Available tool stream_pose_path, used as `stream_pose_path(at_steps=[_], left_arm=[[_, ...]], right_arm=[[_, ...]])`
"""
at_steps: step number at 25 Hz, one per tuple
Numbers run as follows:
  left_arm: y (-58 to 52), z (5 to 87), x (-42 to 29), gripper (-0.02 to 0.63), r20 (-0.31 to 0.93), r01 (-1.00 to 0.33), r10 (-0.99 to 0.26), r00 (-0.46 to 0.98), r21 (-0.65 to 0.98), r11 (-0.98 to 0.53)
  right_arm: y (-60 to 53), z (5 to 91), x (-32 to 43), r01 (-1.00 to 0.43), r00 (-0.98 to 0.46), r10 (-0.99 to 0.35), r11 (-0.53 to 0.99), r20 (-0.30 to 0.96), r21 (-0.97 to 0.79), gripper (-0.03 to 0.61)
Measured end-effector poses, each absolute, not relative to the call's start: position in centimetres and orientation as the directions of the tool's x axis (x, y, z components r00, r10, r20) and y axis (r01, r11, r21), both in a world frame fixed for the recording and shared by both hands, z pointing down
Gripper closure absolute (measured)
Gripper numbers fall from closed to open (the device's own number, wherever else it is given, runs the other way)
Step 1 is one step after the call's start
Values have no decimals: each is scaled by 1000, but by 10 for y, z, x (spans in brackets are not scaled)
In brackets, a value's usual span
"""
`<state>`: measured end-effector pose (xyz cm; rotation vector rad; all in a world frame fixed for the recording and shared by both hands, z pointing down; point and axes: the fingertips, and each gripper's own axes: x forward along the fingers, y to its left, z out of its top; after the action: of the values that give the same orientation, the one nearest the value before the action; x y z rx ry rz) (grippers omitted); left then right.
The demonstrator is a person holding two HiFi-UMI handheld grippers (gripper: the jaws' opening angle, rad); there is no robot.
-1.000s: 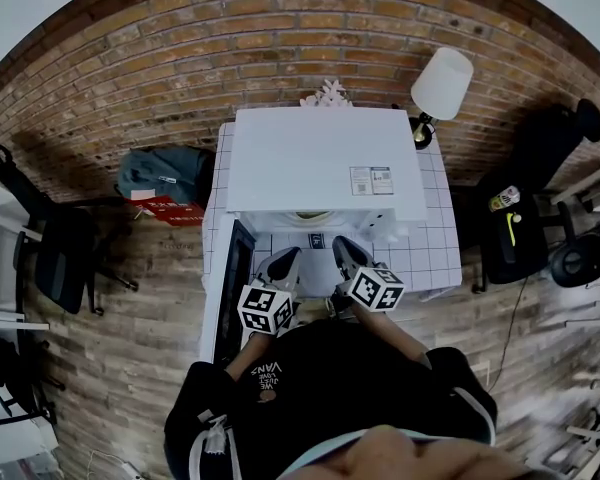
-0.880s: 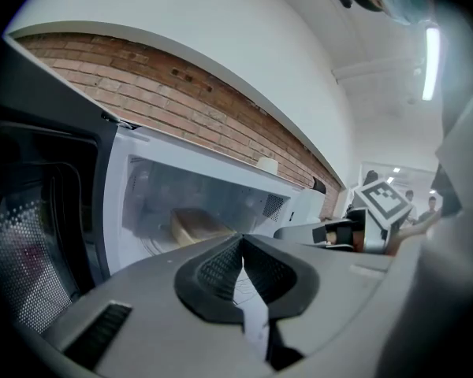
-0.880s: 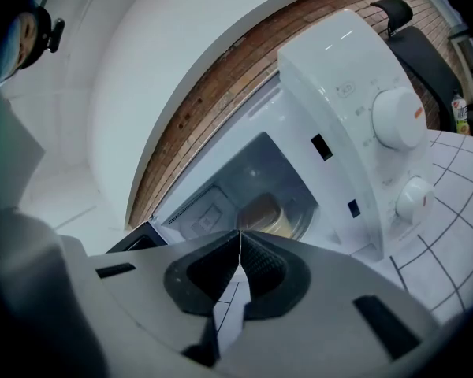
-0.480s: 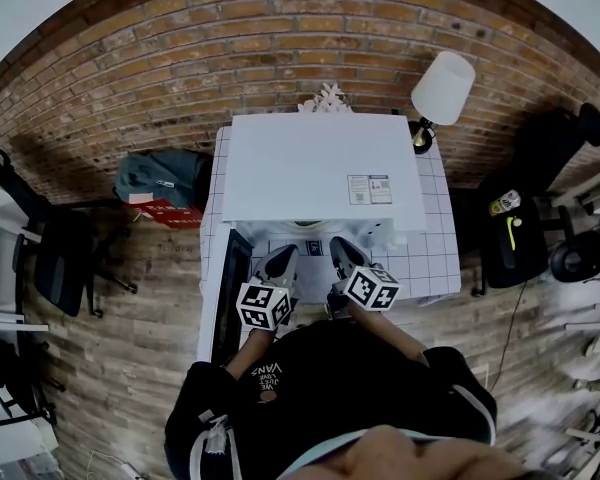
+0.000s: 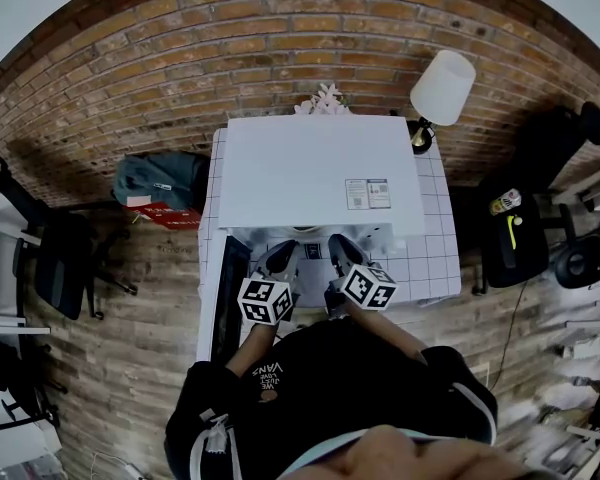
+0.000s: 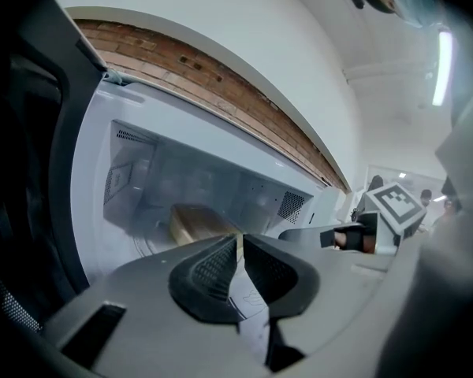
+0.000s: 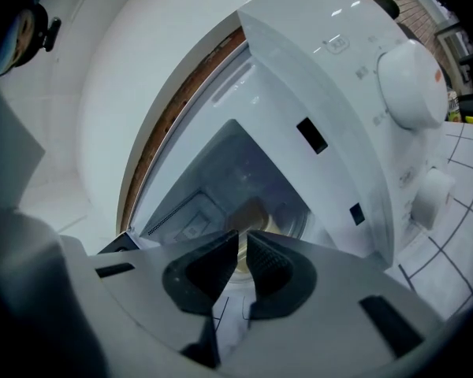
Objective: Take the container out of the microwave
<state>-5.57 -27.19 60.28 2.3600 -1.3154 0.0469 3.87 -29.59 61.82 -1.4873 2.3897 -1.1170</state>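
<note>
Head view — two grippers [image 5: 283, 256] [image 5: 342, 250], one microwave [image 5: 310, 168]

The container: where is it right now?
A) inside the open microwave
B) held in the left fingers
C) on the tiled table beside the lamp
A: the container sits in the cavity of the microwave, beyond the left gripper and the right gripper, both shut and empty.
</note>
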Motion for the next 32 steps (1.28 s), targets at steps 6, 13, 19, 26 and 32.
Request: stream_pose_path(at_steps=[6, 13, 19, 26, 32], left_arm=[[-285, 611, -59, 489, 252, -821, -810, 530, 391, -416], [-302, 624, -63, 416, 278, -825, -818, 504, 436, -361], [-319, 633, -69, 380, 292, -813, -833, 470, 510, -281], [-333, 646, -68, 380, 315, -791, -827, 466, 568, -229], [-341, 654, -68, 380, 328, -790, -826, 459, 575, -211]], right_arm=[[-303, 627, 34, -724, -511, -808, 221, 293, -653, 445], [-318, 639, 34, -702, -470, -835, 156, 287, -695, 367], [-333, 646, 34, -698, -418, -860, 97, 294, -709, 350], [-347, 656, 29, -679, -407, -860, 60, 307, -732, 345], [-355, 663, 26, -669, -397, -861, 34, 318, -743, 345]])
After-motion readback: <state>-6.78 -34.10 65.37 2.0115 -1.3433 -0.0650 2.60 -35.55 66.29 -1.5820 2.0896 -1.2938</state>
